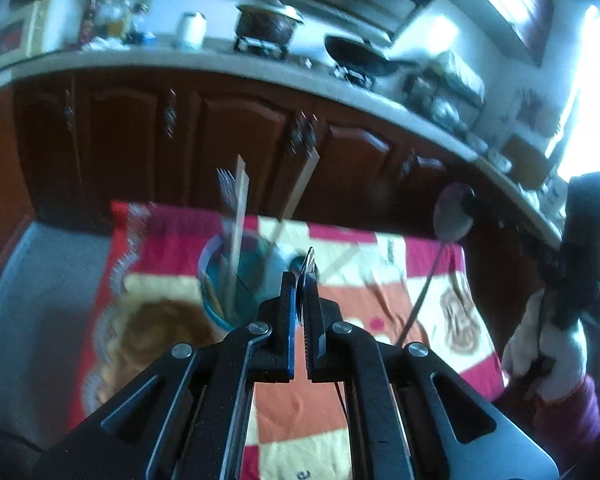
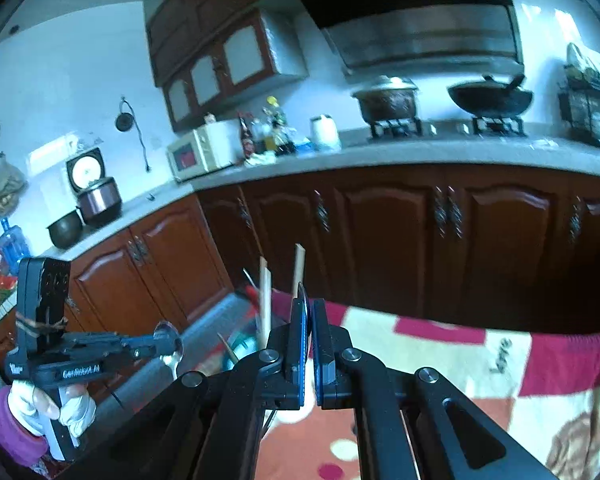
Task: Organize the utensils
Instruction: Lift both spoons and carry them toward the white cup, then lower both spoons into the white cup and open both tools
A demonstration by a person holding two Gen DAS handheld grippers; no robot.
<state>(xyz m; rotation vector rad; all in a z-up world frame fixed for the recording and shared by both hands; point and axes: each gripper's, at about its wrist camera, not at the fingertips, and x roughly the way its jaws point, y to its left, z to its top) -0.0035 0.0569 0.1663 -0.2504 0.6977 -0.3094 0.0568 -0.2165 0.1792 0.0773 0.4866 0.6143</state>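
1. Steel spoons are being carried, one gripped edge-on in each gripper: left (image 1: 300, 300), right (image 2: 309, 320).
2. Cup (image 1: 224, 280), already holding chopsticks, is sitting just ahead-left of the left fingers.
3. Next: probably lowering handles into it.

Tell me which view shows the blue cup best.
The left wrist view: the cup sits near centre on the cloth, its rim and inside visible, with chopsticks and a fork standing in it. The right wrist view shows only a blurred sliver of the cup beside the right gripper.
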